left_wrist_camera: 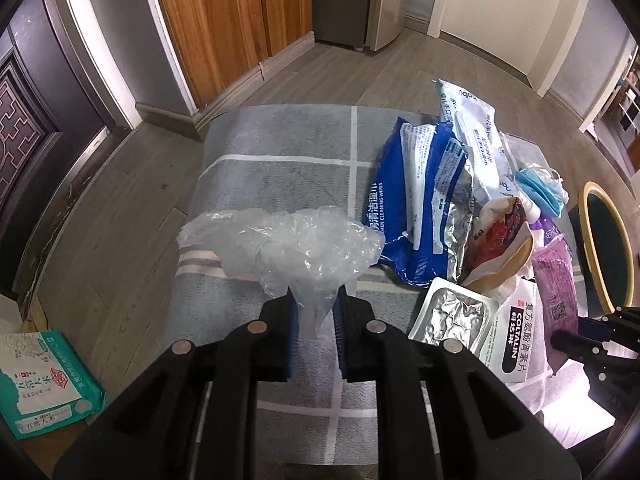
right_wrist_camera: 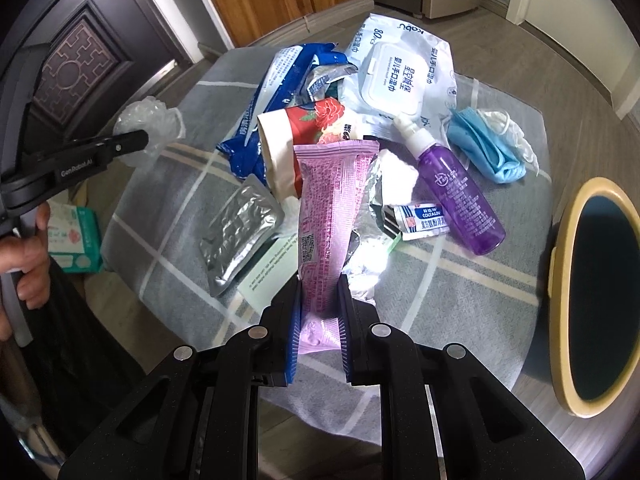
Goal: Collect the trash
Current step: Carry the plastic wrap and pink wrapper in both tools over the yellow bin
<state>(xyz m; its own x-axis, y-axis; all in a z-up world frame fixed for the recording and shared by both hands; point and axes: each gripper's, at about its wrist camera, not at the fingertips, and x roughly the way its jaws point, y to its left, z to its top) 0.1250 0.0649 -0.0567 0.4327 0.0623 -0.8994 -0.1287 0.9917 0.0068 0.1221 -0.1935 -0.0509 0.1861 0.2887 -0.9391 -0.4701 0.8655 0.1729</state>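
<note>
Dark oval bin with yellow rim (right_wrist_camera: 560, 280) waiting beside grey checked cloth (right_wrist_camera: 460, 280). Your right gripper (right_wrist_camera: 319, 304) pinching long pink printed wrapper (right_wrist_camera: 324, 208) at bottom end: light, floppy, slick, so keep grip low. Your left gripper (left_wrist_camera: 314, 300) clamping crumpled clear plastic film (left_wrist_camera: 304, 240) by its neck: weightless, slippery. Bin's depth staying hidden; items under pile unclear.

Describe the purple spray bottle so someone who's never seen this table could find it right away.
Start at the round table with the grey checked cloth and the litter heaped on it. On the pile's right edge, between the white wet-wipes pack and the yellow-rimmed bin, lies the purple spray bottle. It is the only rigid, see-through item, with a white pump top.
</note>
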